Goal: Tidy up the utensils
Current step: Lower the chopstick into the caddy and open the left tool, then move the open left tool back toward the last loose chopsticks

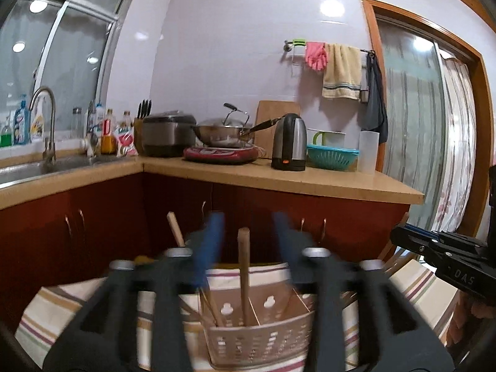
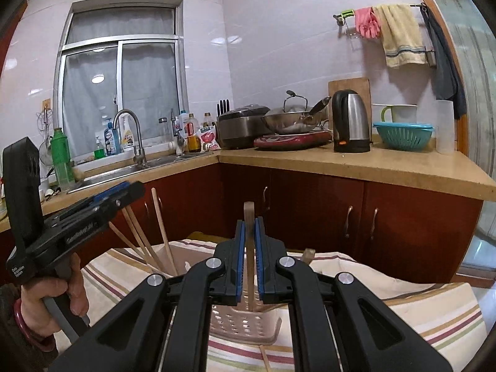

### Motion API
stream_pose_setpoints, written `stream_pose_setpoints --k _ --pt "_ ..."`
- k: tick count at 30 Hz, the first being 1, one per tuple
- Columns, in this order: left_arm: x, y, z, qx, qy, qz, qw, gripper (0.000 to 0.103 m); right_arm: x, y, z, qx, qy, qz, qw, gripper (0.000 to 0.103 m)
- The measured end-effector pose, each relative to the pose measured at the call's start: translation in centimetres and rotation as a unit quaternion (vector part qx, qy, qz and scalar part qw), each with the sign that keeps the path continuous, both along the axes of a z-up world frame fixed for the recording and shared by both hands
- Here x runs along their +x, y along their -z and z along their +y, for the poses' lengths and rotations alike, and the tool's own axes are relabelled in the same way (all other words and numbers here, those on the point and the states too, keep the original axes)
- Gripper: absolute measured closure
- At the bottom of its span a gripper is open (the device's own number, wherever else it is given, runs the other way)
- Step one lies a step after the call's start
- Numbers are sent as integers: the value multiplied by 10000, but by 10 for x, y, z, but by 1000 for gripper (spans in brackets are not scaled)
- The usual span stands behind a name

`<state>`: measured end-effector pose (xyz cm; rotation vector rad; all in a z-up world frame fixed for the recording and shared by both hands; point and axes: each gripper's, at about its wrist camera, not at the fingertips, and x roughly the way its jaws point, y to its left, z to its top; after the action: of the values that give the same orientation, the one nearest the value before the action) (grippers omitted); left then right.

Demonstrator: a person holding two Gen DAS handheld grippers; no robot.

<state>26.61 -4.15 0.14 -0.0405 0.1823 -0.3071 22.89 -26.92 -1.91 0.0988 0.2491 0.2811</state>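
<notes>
A beige perforated utensil caddy (image 1: 260, 341) stands on a striped cloth (image 1: 62, 303). A wooden handle (image 1: 244, 257) rises from its middle compartment, and chopsticks (image 1: 210, 307) lean in the left one. My left gripper (image 1: 248, 220) is open, its blue fingers (image 1: 210, 241) on either side of that handle without touching it; the view is blurred. My right gripper (image 2: 249, 221) is shut on a wooden utensil handle (image 2: 249, 209) that runs down toward the caddy (image 2: 245, 319). In the right wrist view a hand (image 2: 46, 303) holds the left gripper (image 2: 136, 187) above several chopsticks (image 2: 161, 232).
Red cabinets (image 2: 310, 210) stand close behind the cloth. The counter (image 2: 372, 164) above carries a kettle (image 2: 350, 121), a wok (image 2: 291, 121), a rice cooker (image 2: 238, 127) and a teal colander (image 2: 403, 135). The sink (image 2: 130, 167) is at the left. A loose chopstick (image 2: 265, 358) lies on the cloth.
</notes>
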Motion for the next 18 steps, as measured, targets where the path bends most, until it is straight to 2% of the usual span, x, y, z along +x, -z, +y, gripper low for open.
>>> stream_pose_setpoints --k 3,5,8,12,18 --pt "-5 1 1 -41 44 152 9999 43 -7 0 -1 13 34 21 10000 85" --pt "-13 3 1 19 28 244 9997 41 -15 -1 -4 45 75 -5 10000 73" --pt "-28 4 1 37 36 308 9995 35 -29 -1 -6 43 119 -15 9999 64" --pt "-49 10 -1 107 51 385 9992 27 -49 2 -12 -8 211 6 9998 60" --pt "-83 37 -4 236 110 765 9967 26 -76 25 -22 -106 359 280 9989 59"
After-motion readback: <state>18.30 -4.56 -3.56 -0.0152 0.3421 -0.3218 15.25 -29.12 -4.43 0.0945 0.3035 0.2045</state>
